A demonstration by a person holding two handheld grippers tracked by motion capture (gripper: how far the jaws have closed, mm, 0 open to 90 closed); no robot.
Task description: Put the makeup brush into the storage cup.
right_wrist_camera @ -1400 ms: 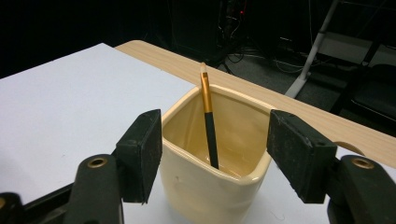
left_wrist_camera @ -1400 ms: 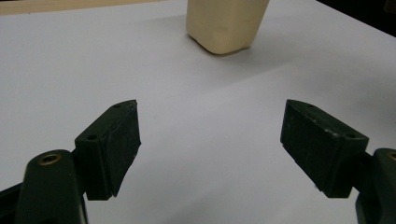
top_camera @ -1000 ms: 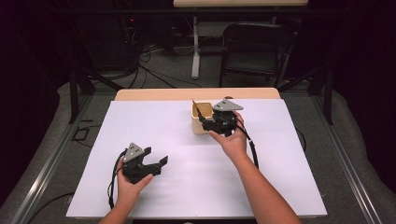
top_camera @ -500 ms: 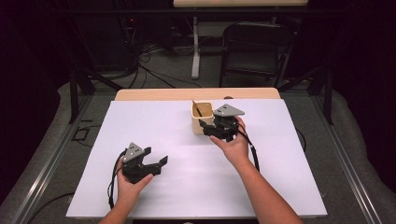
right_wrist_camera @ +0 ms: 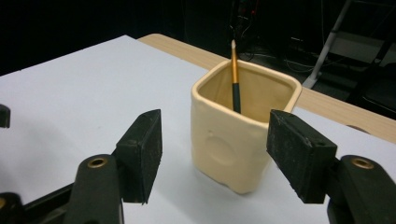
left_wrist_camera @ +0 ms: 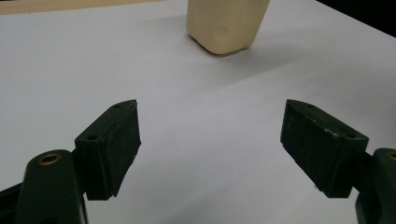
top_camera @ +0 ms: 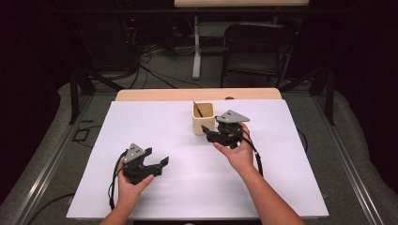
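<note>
While the left hand-held gripper [top_camera: 157, 165] rests released on the white surface [top_camera: 187, 187], the right hand-held gripper [right_wrist_camera: 212, 156], jaws apart and empty, lines up on the cream cup [right_wrist_camera: 240, 135] near the far edge; closing around it looks next. A brush [right_wrist_camera: 235, 81] stands inside, its lower end hidden.

A wooden table [top_camera: 159, 94] fills the middle of the frame, covered by a white sheet [top_camera: 197, 187]. A cream square cup [top_camera: 203, 123] stands on the sheet, upper centre.
</note>
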